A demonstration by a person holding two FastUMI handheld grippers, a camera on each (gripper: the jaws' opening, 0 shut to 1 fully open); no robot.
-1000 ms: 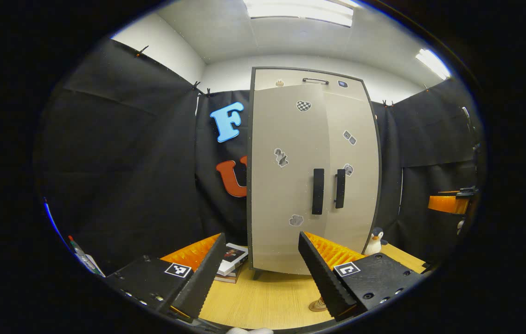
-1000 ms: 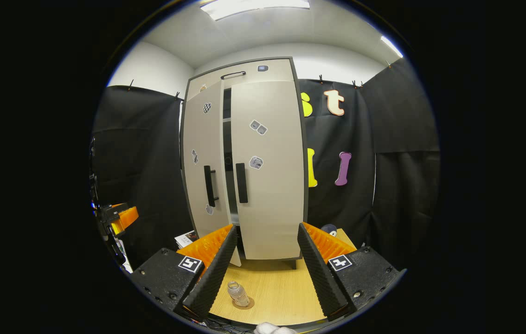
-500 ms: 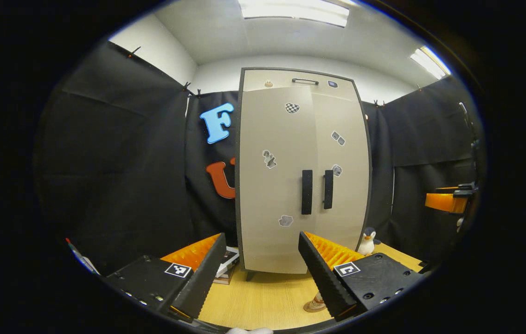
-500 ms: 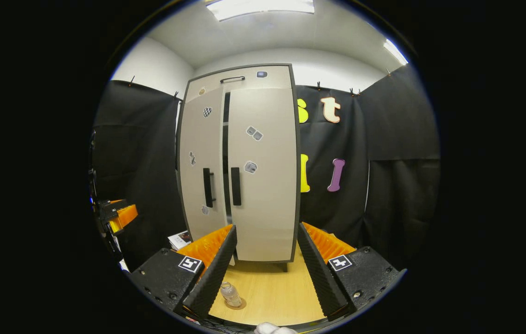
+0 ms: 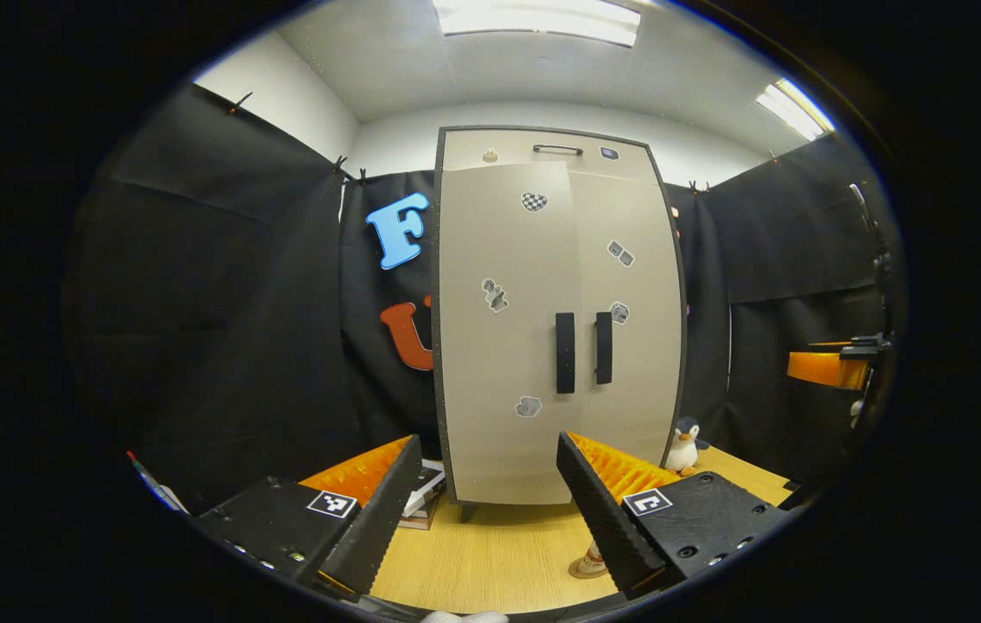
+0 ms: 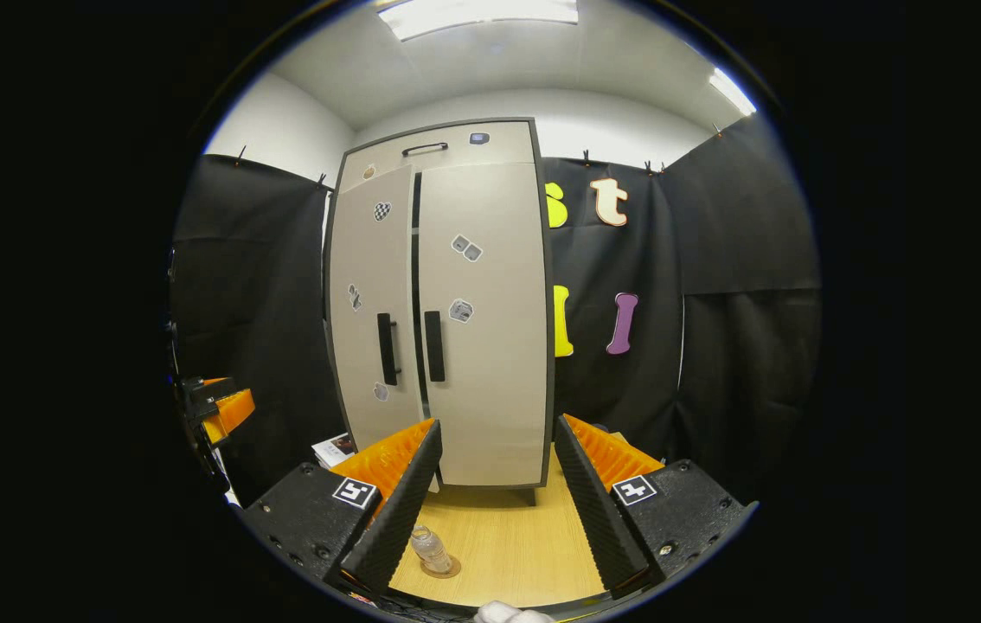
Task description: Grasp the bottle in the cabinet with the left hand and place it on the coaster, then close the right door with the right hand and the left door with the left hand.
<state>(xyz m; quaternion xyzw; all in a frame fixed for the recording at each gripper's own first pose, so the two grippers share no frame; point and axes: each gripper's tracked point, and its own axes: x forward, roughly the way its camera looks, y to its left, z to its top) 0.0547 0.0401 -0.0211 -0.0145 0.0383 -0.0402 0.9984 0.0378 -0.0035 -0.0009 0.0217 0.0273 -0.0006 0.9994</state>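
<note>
A: Bottle, small clear plastic one (image 6: pixel 429 548), stands upright on the round brown coaster (image 6: pixel 445 568) on the pale wooden worktop (image 6: pixel 508 545), at about seven o'clock in the right gripper view, beside the right tool's (image 6: pixel 490 506) near finger.

B: So that step looks done. The doors?

A: On the tall beige two-door cabinet (image 5: pixel 555 329), the right door (image 6: pixel 482 320) seems flush. The left door (image 6: pixel 369 311) shows a thin dark gap along the middle seam, so I judge it nearly but not fully closed.

B: And the tools?

A: Left tool (image 5: pixel 486 519) and right tool both stand spread wide, holding nothing, well back from the black door handles (image 5: pixel 581 350).
</note>
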